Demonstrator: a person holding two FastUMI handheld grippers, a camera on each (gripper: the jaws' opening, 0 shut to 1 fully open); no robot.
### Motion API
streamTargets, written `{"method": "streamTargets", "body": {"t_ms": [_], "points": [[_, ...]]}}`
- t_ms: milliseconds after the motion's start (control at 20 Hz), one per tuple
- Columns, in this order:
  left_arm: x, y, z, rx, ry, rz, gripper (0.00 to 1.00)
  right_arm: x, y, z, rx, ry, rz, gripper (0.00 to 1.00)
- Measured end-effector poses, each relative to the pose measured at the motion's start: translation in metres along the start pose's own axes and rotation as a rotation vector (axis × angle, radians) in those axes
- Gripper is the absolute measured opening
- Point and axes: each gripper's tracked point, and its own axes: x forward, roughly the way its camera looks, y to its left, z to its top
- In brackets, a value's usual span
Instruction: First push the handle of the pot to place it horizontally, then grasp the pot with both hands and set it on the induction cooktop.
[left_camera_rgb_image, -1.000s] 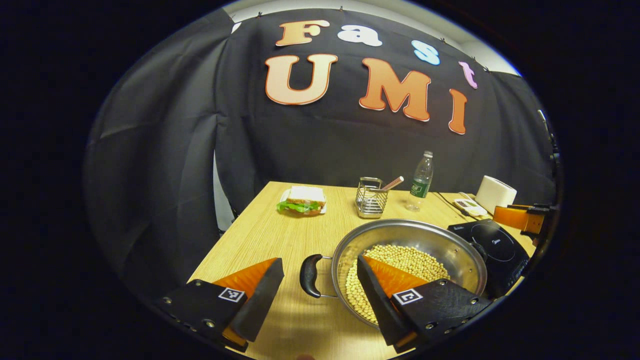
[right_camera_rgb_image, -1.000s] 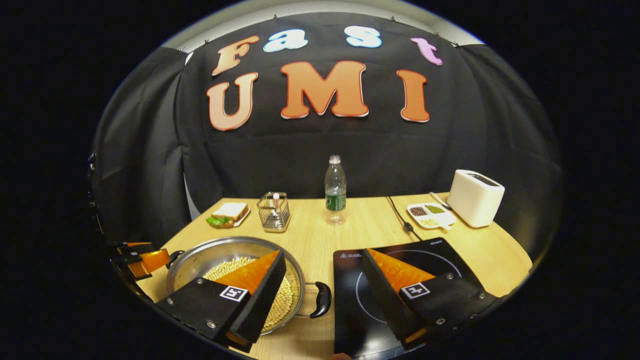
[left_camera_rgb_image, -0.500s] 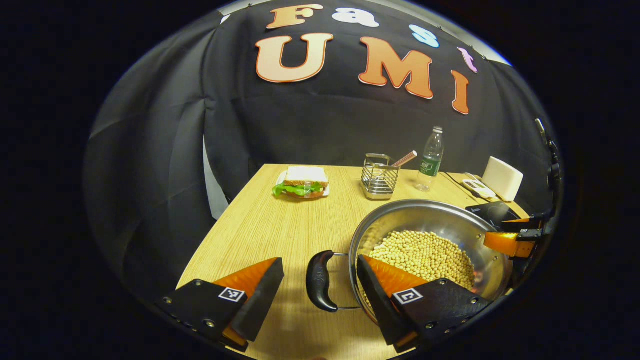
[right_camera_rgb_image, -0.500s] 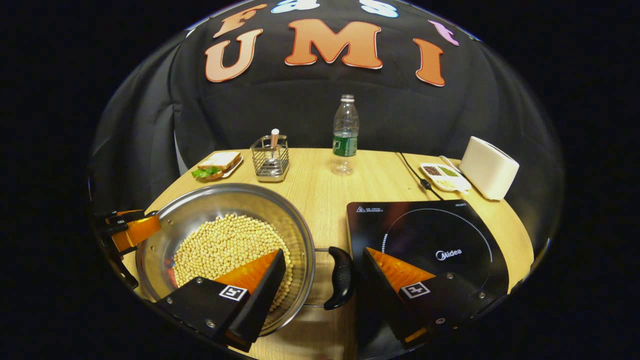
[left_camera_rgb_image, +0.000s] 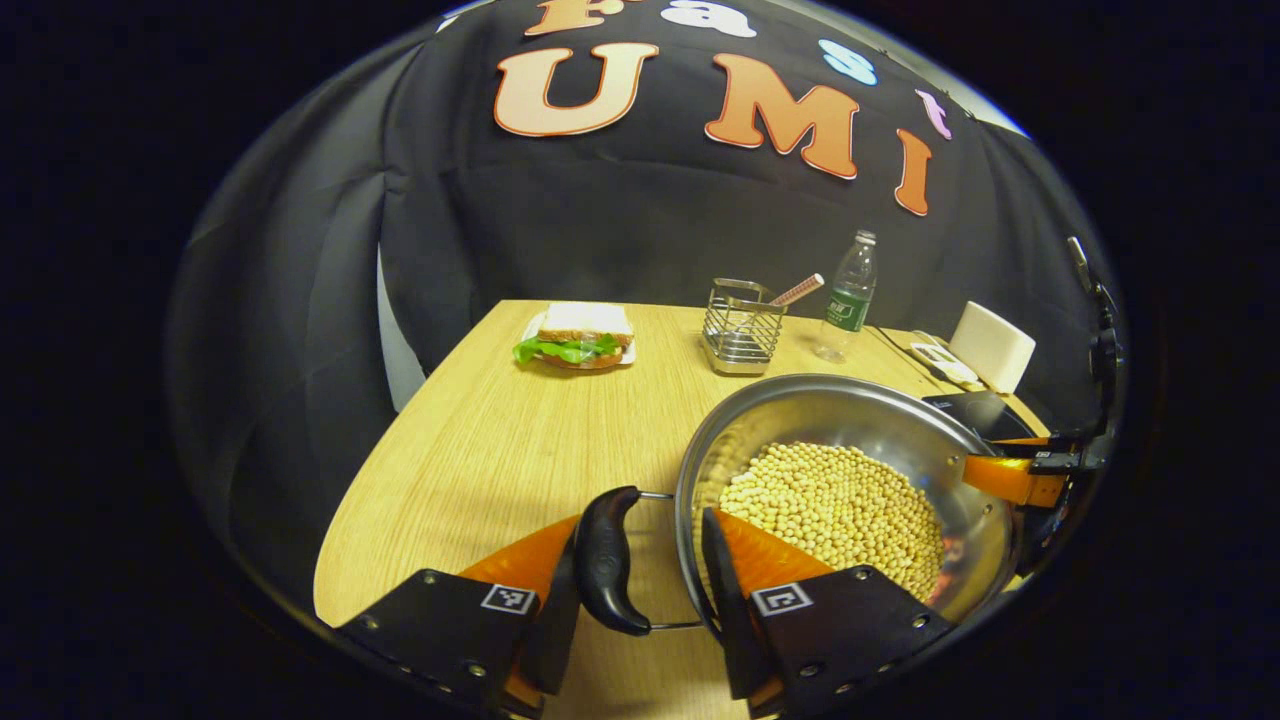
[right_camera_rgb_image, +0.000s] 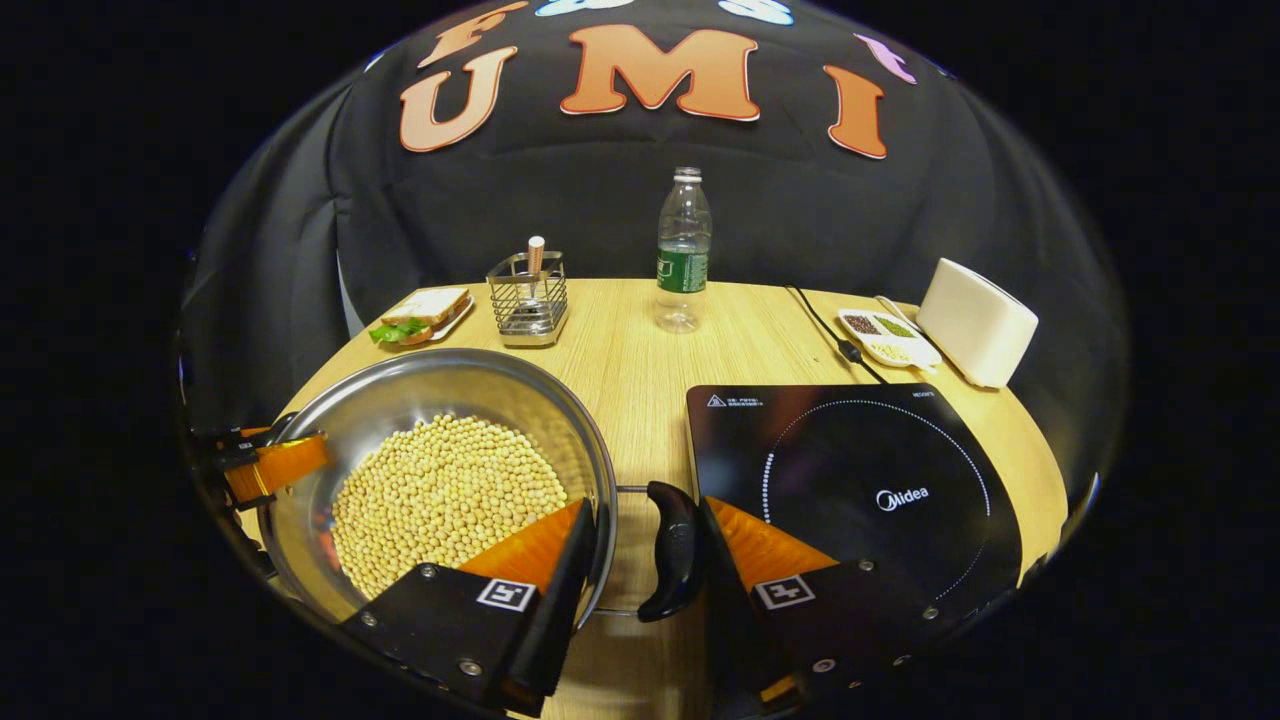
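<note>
A steel pot (left_camera_rgb_image: 840, 415) full of soybeans (left_camera_rgb_image: 830, 500) rests on the wooden table. In the left gripper view my left gripper (left_camera_rgb_image: 640, 520) is shut on the pot's left black handle (left_camera_rgb_image: 603, 565), with one finger outside the handle and the other inside the rim. My right gripper (right_camera_rgb_image: 648, 505) is shut the same way on the right black handle (right_camera_rgb_image: 672, 545) of the pot (right_camera_rgb_image: 450, 385). The black induction cooktop (right_camera_rgb_image: 860, 470) lies just right of that handle. Across the pot, each view catches the other gripper: the right one (left_camera_rgb_image: 1010, 478) and the left one (right_camera_rgb_image: 270, 465).
At the back of the table stand a sandwich on a plate (left_camera_rgb_image: 575, 335), a wire basket (left_camera_rgb_image: 740, 330), a water bottle (right_camera_rgb_image: 683, 250), a small divided tray (right_camera_rgb_image: 885, 335) and a white toaster (right_camera_rgb_image: 975, 320). A black cable (right_camera_rgb_image: 830, 330) runs to the cooktop.
Both grippers came down and forward onto the pot's two handles, and their fingers closed from wide open onto the handles and rim. The pot has not moved on the table.
</note>
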Motion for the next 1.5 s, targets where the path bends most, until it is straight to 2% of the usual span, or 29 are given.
{"method": "streamTargets", "body": {"t_ms": [100,250,350,400,500,550,600,650,800,1500], "points": [[-0.002,0.001,-0.002,-0.013,0.016,0.028,0.59,-0.001,-0.001,0.003,-0.010,-0.014,0.006,0.63],[-0.011,-0.003,0.004,-0.058,0.001,0.049,0.56,0.000,0.001,0.003,0.033,0.015,0.037,0.55],[-0.021,-0.004,0.007,-0.061,-0.005,0.061,0.55,-0.004,0.001,0.001,0.035,0.025,0.054,0.54],[-0.027,-0.003,0.007,-0.060,-0.010,0.069,0.55,-0.008,0.001,0.002,0.035,0.026,0.061,0.50],[-0.038,-0.006,0.011,-0.057,-0.025,0.073,0.56,-0.016,-0.004,0.008,0.041,0.008,0.068,0.50],[-0.044,-0.009,0.015,-0.053,-0.033,0.073,0.56,-0.021,-0.008,0.013,0.045,-0.005,0.071,0.54],[-0.050,-0.014,0.018,-0.047,-0.041,0.074,0.55,-0.025,-0.011,0.017,0.049,-0.018,0.073,0.50],[-0.054,-0.019,0.023,-0.039,-0.050,0.074,0.55,-0.030,-0.016,0.021,0.054,-0.026,0.075,0.53],[-0.065,-0.038,0.037,-0.018,-0.077,0.067,0.55,-0.042,-0.031,0.030,0.071,-0.047,0.076,0.54],[-0.070,-0.157,0.066,0.024,-0.100,-0.020,0.55,-0.079,-0.144,0.047,0.123,-0.101,0.020,0.53]]}}
